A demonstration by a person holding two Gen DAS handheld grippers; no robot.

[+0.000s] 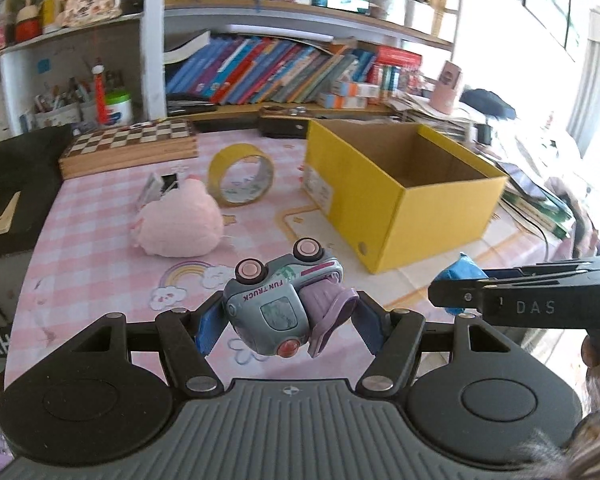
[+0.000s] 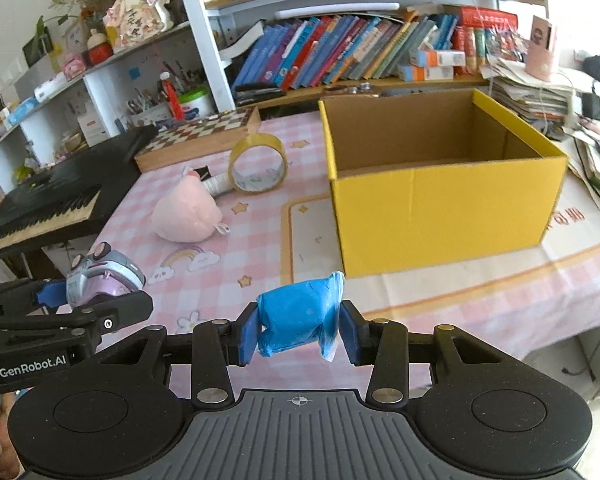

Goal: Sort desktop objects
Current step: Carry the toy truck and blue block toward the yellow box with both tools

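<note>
Keyboard [image 2: 40, 204]: was seen at the far left edge of the desk, untouched.
Chessboard [image 1: 128, 142]: was laid flat at the back of the pink checked cloth [image 1: 100, 248].
Plush toy [image 1: 180, 224]: was left lying on the cloth, with a small black item just behind it that could not be identified.
Tape roll [image 1: 241, 174]: was stood on edge, just beside the plush toy, between it and the box.
Left gripper [image 1: 286, 322]: was clamped on the toy truck [image 1: 278, 300], which was held upside down, wheels up, clear of the cloth.
Right gripper [image 2: 299, 330]: was closed on a blue wrapped packet [image 2: 300, 316], also lifted off the cloth.
Yellow box [image 2: 440, 208]: was standing open; nothing was seen inside, though its floor was mostly hidden.
Step in hand: both items were judged to be in carriage toward the box.
Next move: each load would need to be brought over the rim before the jaws are parted.
</note>
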